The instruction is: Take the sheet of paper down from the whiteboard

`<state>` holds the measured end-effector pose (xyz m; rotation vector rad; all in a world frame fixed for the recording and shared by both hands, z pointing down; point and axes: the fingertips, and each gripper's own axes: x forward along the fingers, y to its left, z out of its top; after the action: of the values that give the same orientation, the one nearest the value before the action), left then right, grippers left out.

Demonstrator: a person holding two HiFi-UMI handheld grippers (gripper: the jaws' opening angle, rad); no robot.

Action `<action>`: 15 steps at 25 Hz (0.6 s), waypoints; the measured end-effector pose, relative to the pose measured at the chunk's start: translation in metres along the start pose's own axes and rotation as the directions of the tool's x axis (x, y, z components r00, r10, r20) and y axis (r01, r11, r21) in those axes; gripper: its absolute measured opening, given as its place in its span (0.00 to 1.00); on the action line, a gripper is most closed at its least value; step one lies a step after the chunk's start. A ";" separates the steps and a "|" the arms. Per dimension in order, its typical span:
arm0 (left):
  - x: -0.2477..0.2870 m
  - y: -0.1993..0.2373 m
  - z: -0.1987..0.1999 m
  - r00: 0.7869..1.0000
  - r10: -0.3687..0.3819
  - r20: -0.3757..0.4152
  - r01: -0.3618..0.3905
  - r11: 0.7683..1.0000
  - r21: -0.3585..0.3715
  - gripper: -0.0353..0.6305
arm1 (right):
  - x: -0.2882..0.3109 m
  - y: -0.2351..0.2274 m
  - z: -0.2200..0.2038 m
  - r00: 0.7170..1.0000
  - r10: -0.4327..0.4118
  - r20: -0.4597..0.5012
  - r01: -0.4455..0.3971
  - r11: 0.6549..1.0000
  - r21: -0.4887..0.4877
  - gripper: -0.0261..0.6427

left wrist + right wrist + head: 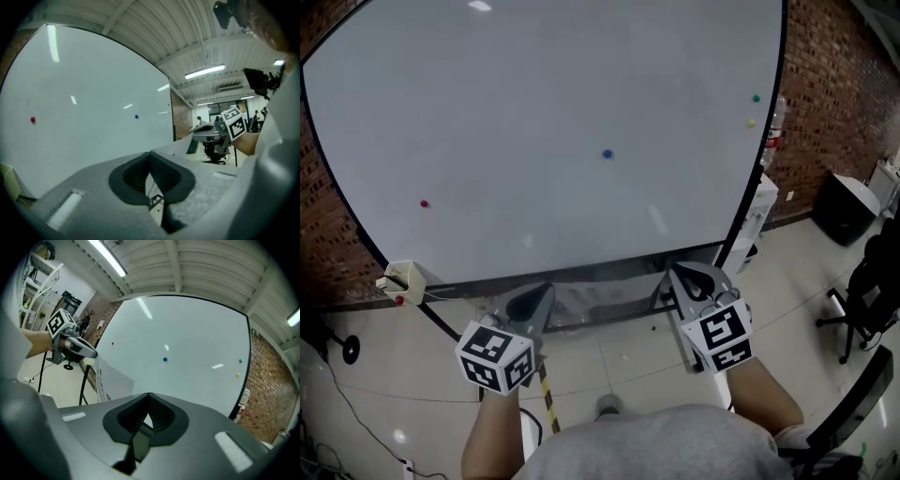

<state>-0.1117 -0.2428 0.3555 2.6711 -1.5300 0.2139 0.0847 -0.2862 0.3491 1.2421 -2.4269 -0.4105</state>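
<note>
Already off whiteboard (544, 141), sheet of paper (111, 380) hung bottom centre of head view, our left gripper (530, 305) and right gripper (686, 279) both clamped on it. We judged best: keep taut, lower evenly.

Grey shirt (675, 442); grey hand-held grippers (534, 302) (689, 277) with black-white marker cubes (495, 356) (727, 339).

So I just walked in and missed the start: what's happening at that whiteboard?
A person holds a claw in each hand. The left claw and right claw are both shut on a sheet of paper, stretched between them by the lower edge of the whiteboard. The paper is off the board; only small magnets, like the blue magnet, are on it.
</note>
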 end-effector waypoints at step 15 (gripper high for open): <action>-0.140 -0.171 -0.032 0.998 -0.007 -0.054 0.000 0.994 -0.113 0.06 | -0.199 0.109 -0.025 0.975 0.221 -0.023 -0.215 0.964 0.154 0.04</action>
<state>-0.0366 -0.0329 0.3702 2.5594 -1.4754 0.1926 0.1256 -0.0629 0.3768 1.0135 -2.5641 -0.1392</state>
